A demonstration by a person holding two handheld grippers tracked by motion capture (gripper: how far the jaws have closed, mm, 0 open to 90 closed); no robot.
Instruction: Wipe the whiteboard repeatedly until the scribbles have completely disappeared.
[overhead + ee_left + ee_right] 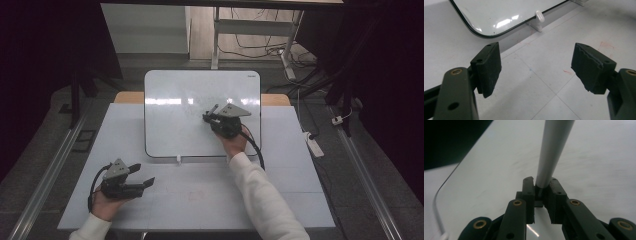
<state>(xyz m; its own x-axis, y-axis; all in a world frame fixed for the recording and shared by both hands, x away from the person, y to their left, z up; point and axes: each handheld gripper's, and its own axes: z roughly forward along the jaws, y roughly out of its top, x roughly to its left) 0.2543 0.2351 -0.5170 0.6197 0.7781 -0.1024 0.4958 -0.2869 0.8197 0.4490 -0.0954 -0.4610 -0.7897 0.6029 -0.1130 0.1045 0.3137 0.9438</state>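
Clamped between the jaws of the right gripper [541, 188] was a slim grey marker [552, 150], its barrel rising from the pads toward the top centre of the right gripper view, where the far end left the frame. In the high view that right gripper [212, 116] sat over the middle right of the whiteboard [175, 110], with the dark marker [214, 108] slanting up and to the left from its tip. Whether the tip touched the board could not be told. The whiteboard lay flat in the upper middle of the frame on a pale grey table [200, 195]; its surface looked glossy with only faint smudges. A person's right hand [234, 142] in a white sleeve reached in from the bottom centre.

Lower left in the high view, the left gripper [142, 176] rested low over the table, well apart from the board, held by the left hand [107, 202]. Its jaws stood spread wide with nothing between them. The left gripper view showed its two black pads [489, 67] over bare tabletop [539, 82], with the rounded corner of the whiteboard [499, 15] in the upper left and a small white clip [539, 17] at the board's edge.
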